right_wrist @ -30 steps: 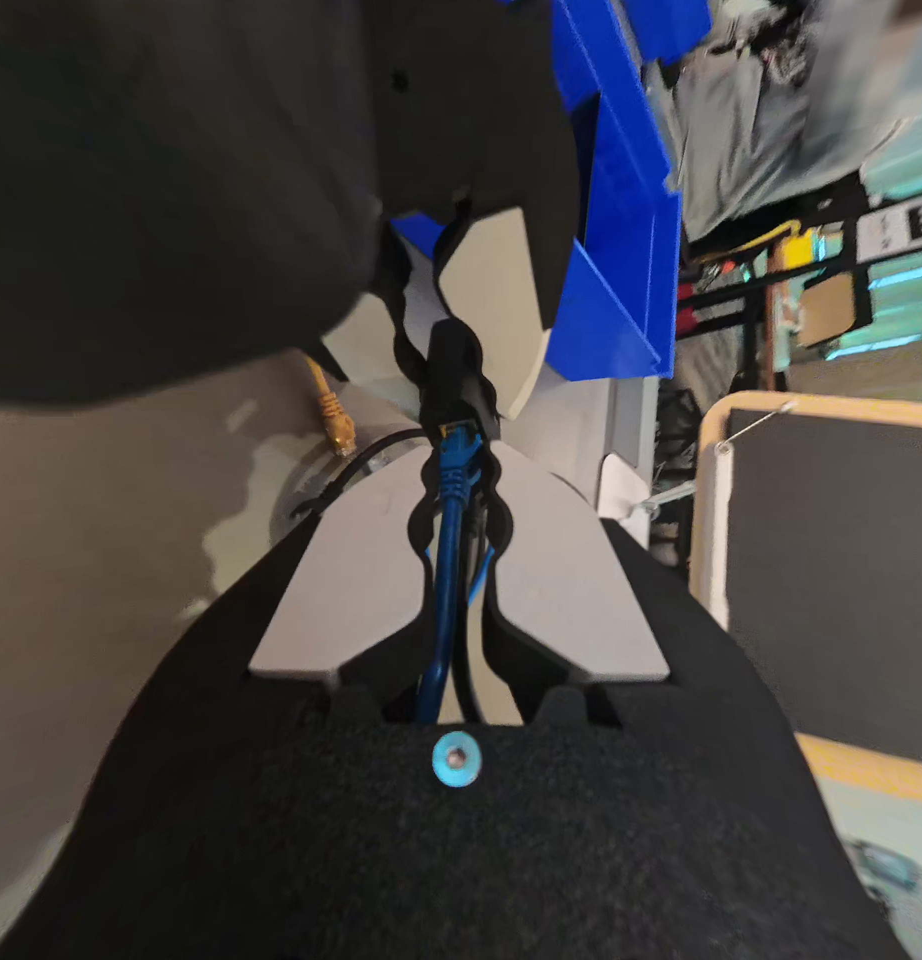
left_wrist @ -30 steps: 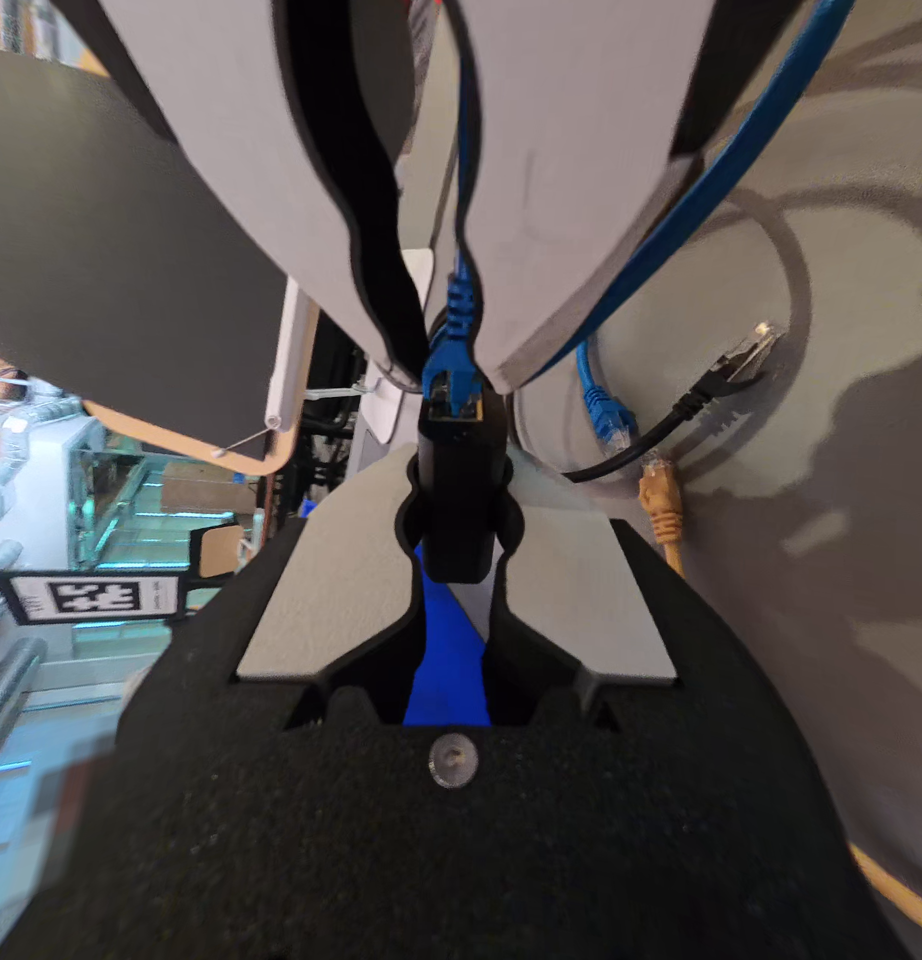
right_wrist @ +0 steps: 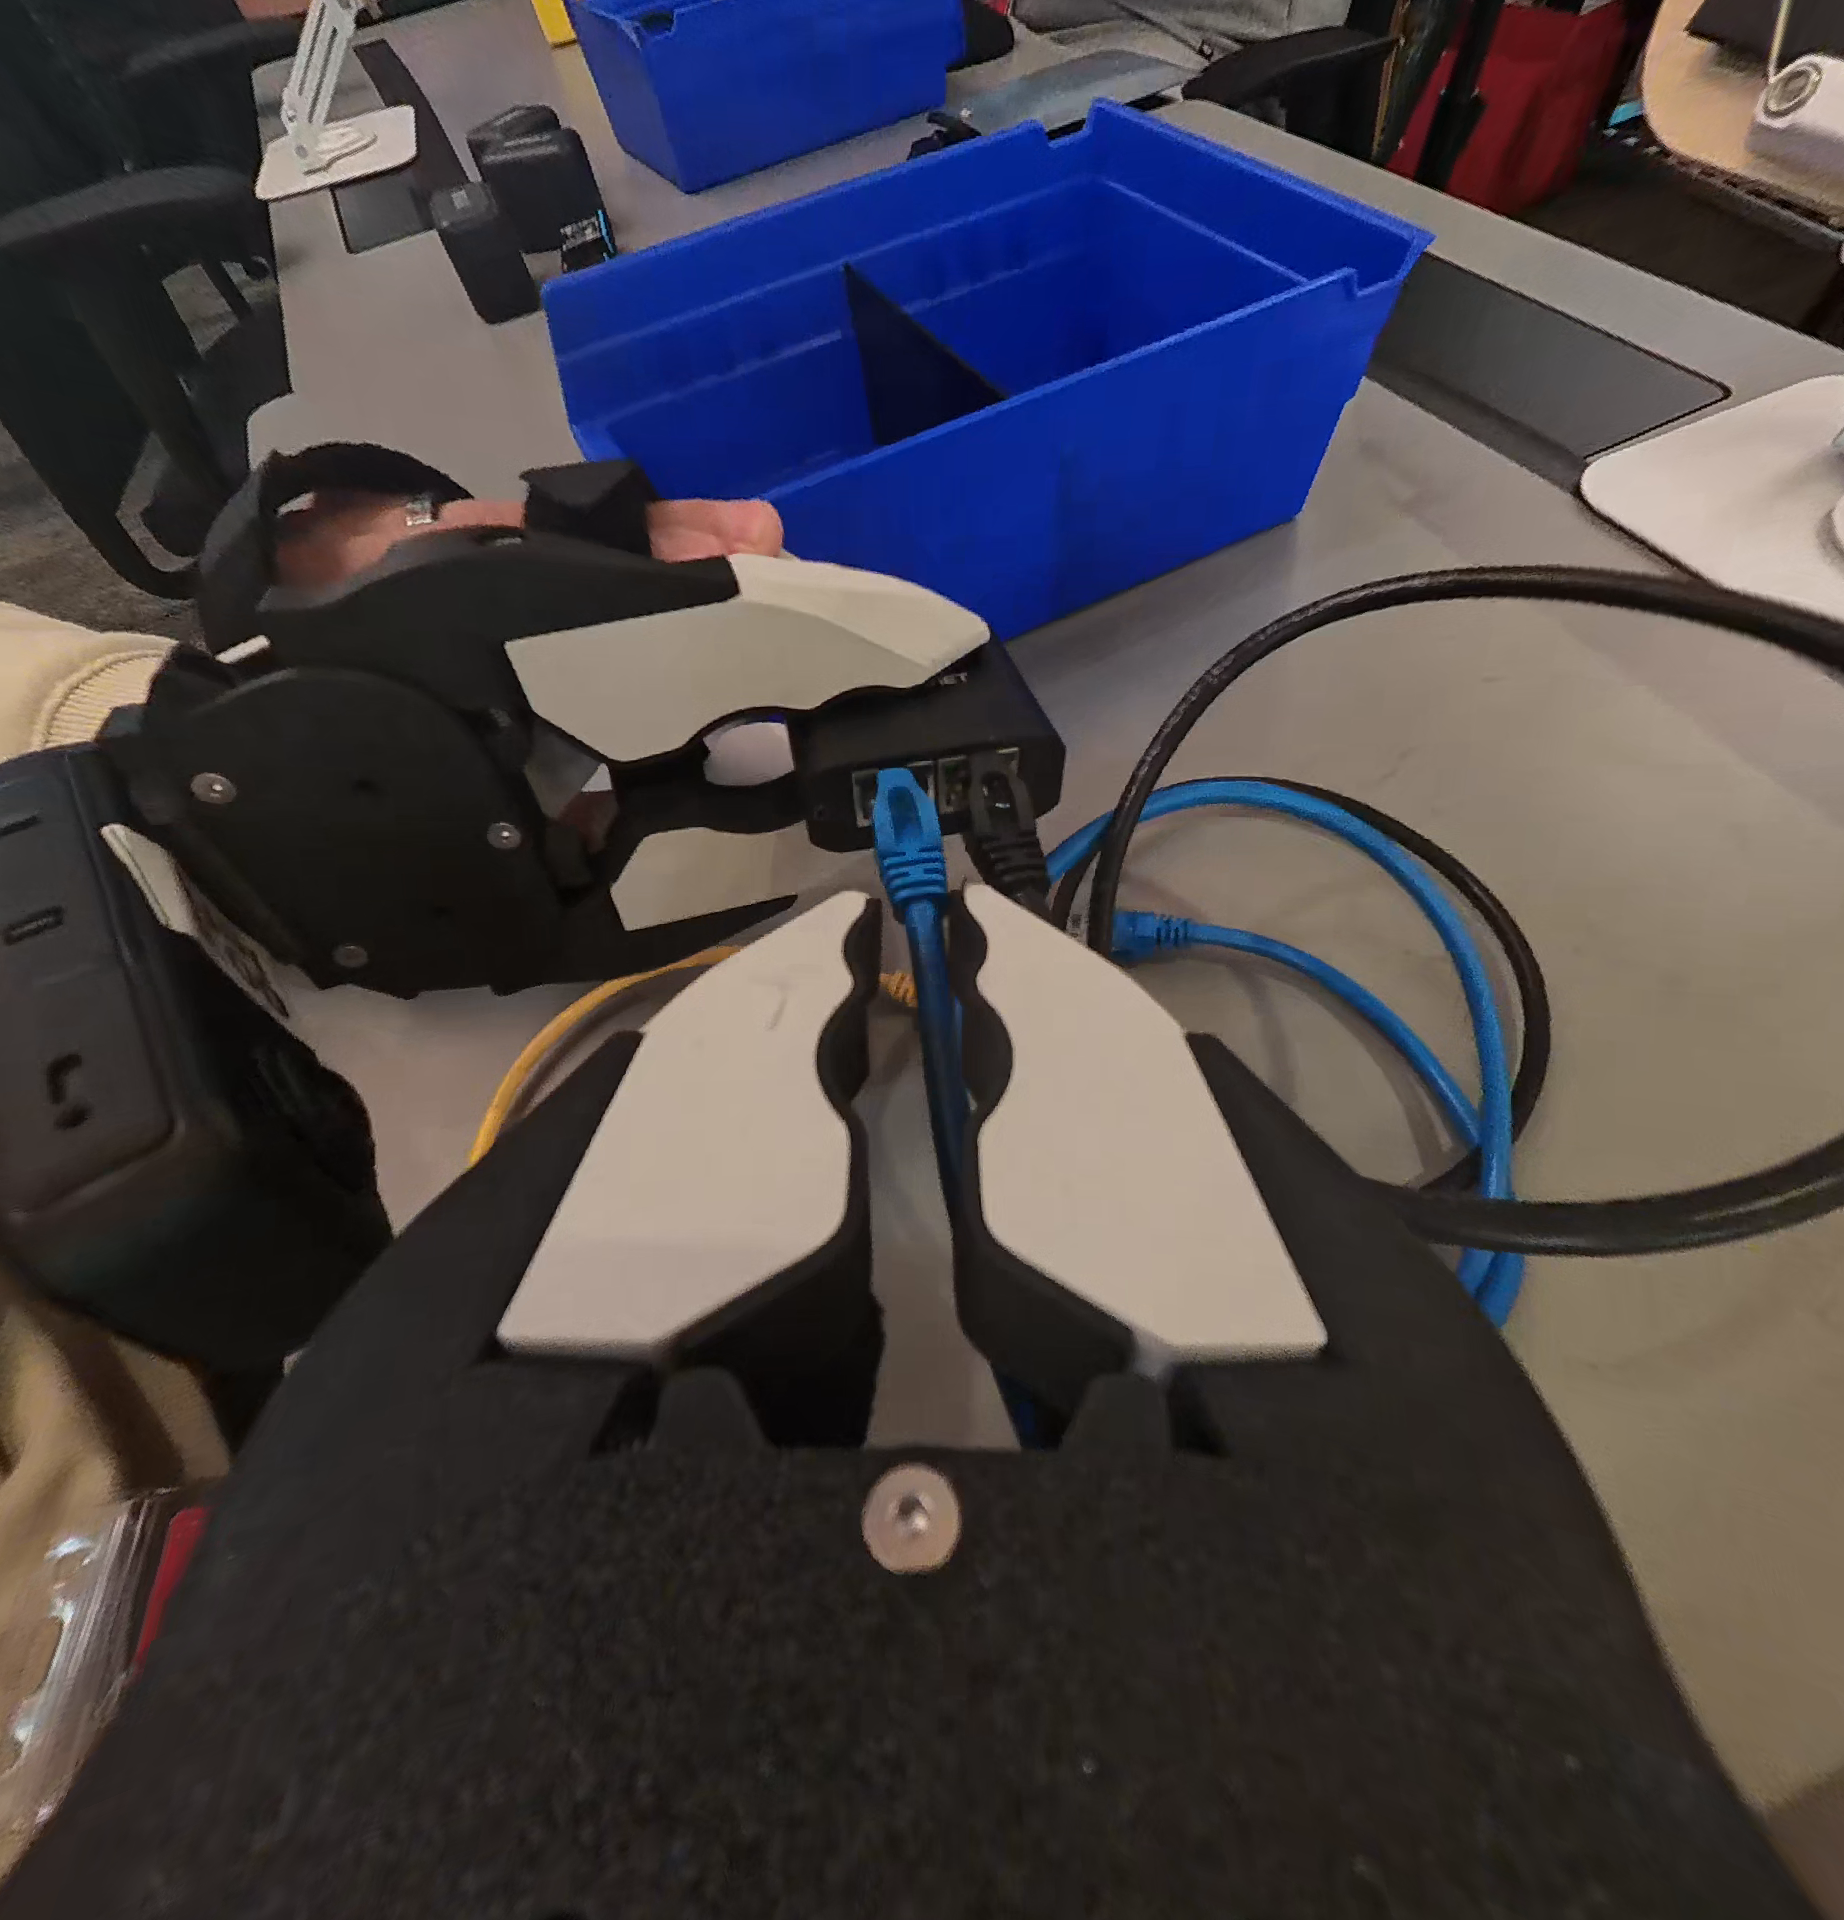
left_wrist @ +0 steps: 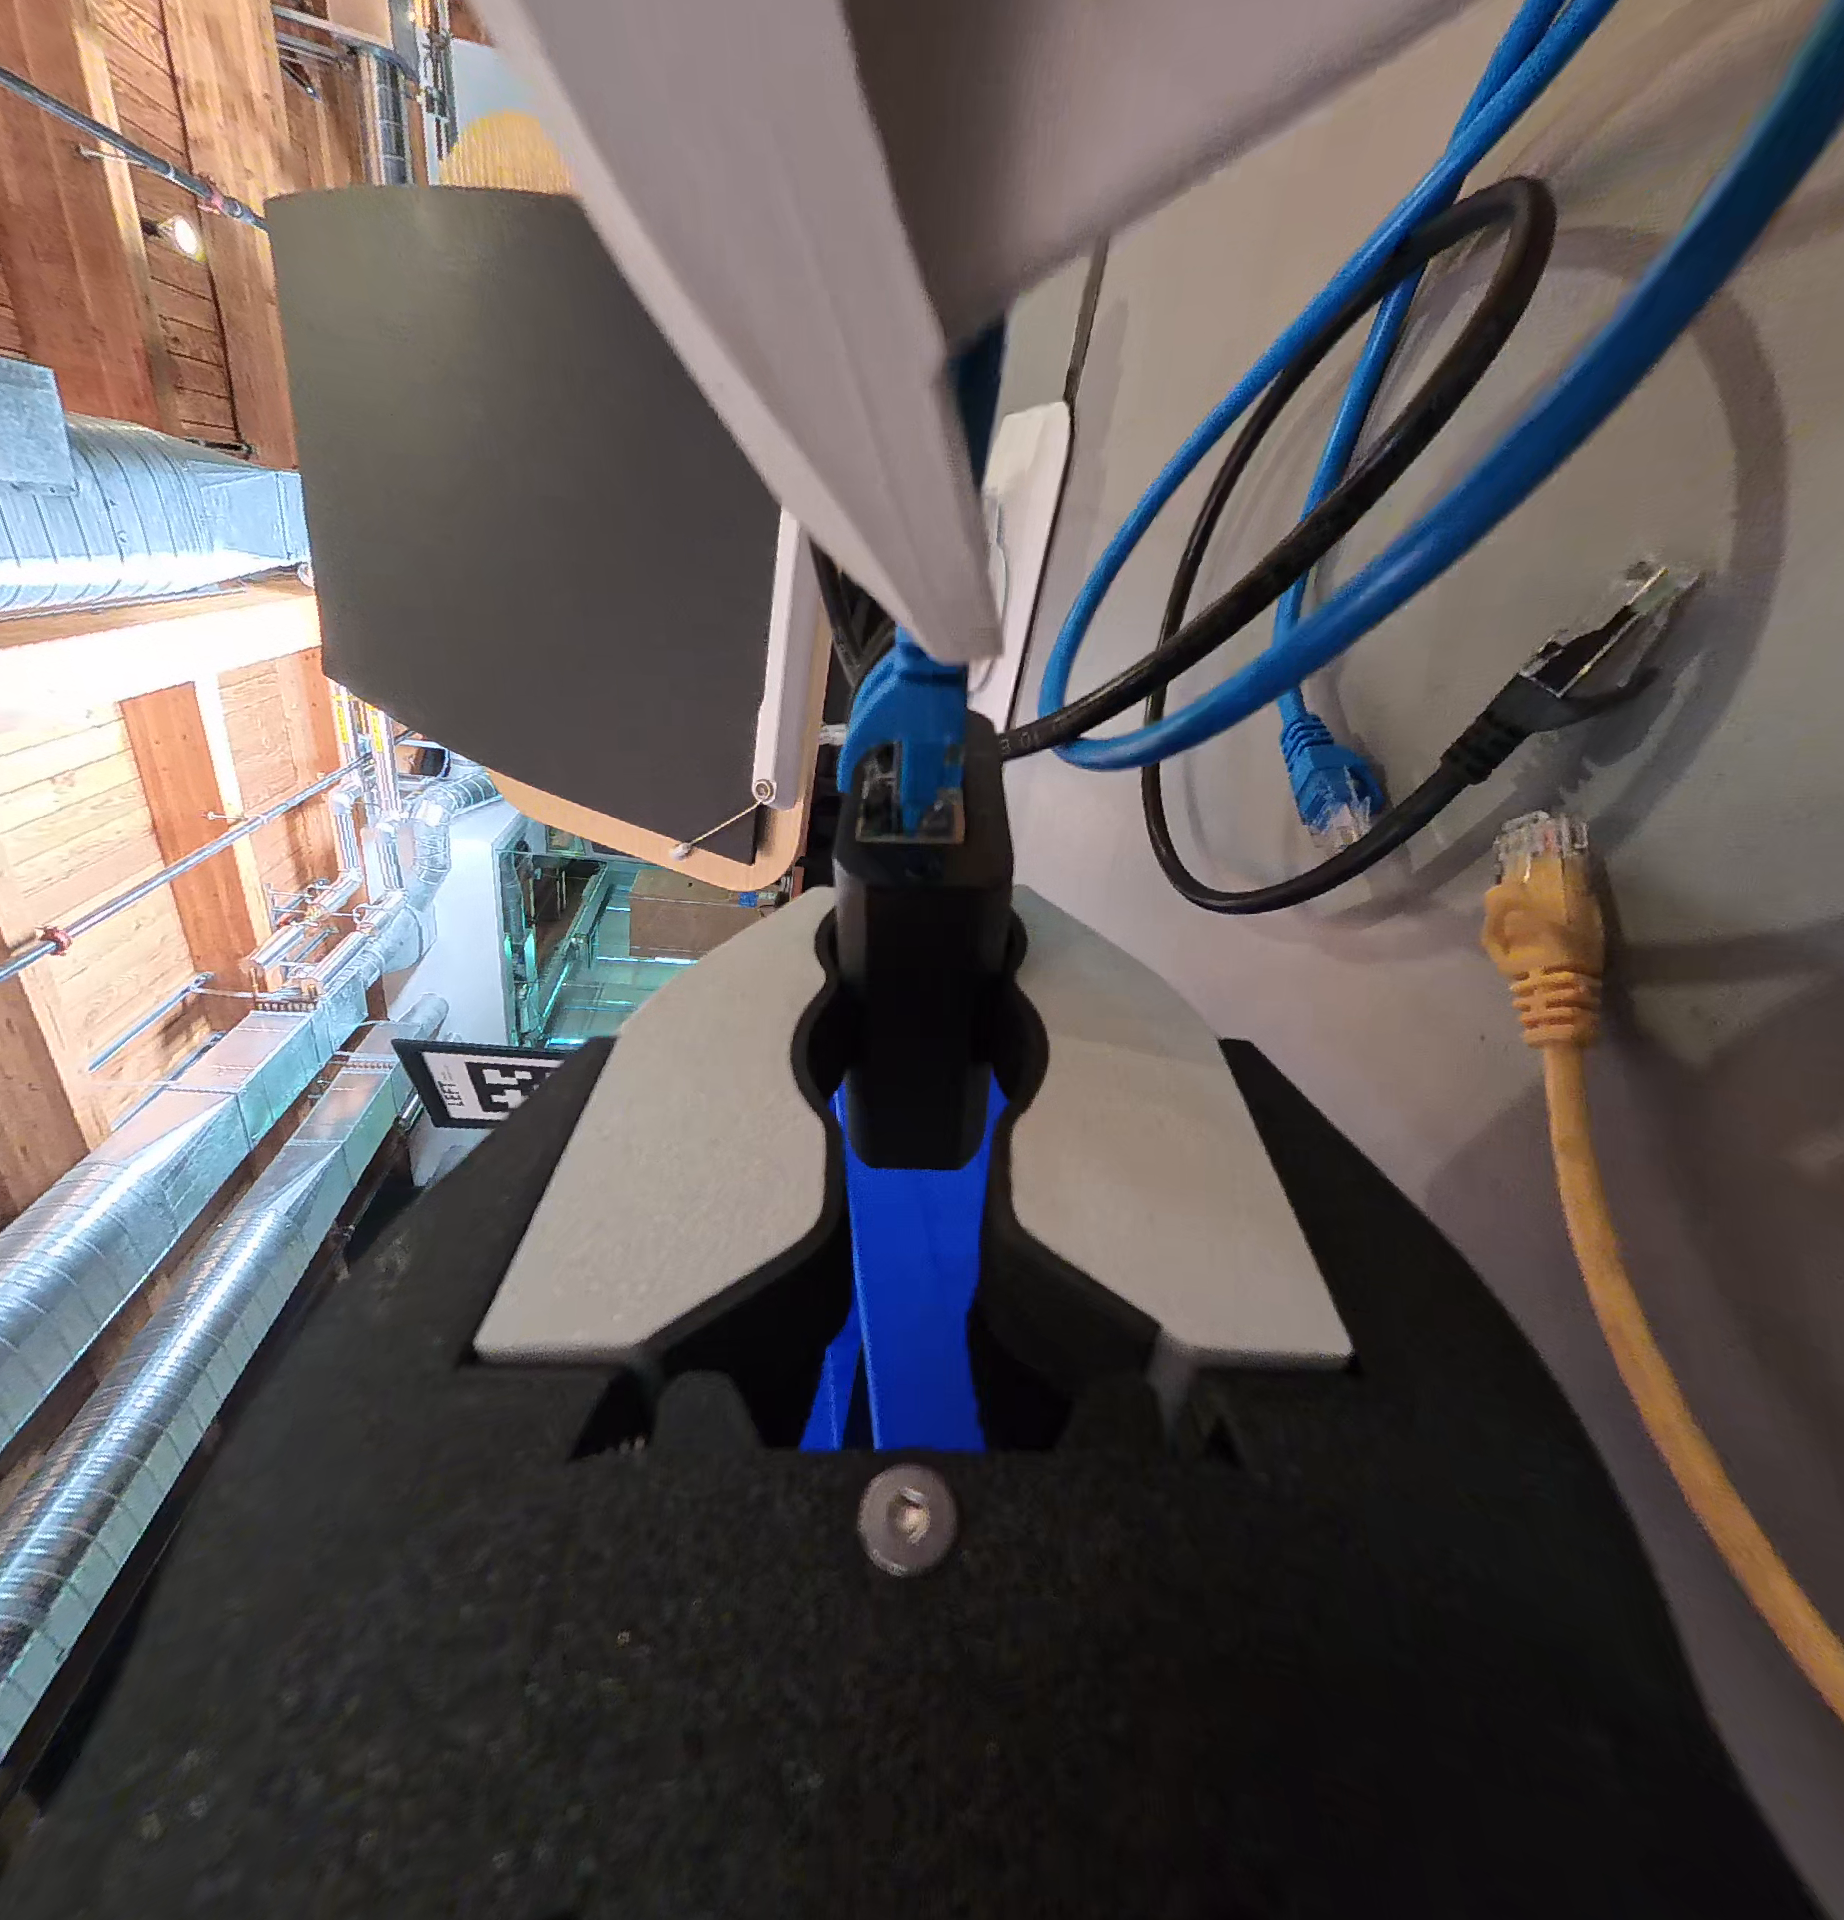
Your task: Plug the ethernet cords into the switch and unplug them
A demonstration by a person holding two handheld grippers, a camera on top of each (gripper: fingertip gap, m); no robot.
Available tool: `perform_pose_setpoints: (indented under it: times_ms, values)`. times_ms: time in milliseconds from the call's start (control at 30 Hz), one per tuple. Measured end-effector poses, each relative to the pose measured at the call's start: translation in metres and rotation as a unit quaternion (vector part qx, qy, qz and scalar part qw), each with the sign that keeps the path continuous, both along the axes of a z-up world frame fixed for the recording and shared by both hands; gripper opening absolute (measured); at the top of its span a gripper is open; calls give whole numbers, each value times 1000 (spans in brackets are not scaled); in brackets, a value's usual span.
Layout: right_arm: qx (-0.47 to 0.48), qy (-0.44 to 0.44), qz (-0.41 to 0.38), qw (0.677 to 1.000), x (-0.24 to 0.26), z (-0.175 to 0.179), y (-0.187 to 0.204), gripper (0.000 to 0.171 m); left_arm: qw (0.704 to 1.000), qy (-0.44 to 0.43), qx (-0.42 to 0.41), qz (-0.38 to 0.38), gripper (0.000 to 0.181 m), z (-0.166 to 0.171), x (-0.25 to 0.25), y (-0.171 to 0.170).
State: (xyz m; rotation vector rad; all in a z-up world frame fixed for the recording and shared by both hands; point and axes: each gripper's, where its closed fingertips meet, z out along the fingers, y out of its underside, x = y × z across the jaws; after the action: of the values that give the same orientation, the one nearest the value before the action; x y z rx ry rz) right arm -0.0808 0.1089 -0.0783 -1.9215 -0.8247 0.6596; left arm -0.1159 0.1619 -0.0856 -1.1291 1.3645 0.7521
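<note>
The switch [right_wrist: 933, 743] is pinched by the left gripper [left_wrist: 923, 1023]. The plugged blue cord [right_wrist: 923, 935] lies between the slightly spread right gripper [right_wrist: 913, 920]; probably another cord is to be fetched next.

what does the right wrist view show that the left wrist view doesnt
Only the right wrist view shows the divided blue bin, the black plug seated in the switch, and the left hand-held gripper from the side. Only the left wrist view shows the loose black plug, the yellow plug in full and ceiling ducts. Both show the switch and the plugged-in blue cord.
</note>
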Motion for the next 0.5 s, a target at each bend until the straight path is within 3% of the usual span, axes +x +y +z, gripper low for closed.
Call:
perform_pose_setpoints:
  times_ms: [500]
  values:
    - [14,-18,14,1000,8,3,-13,9,999,-12,-19,-34,25,5,9,-9]
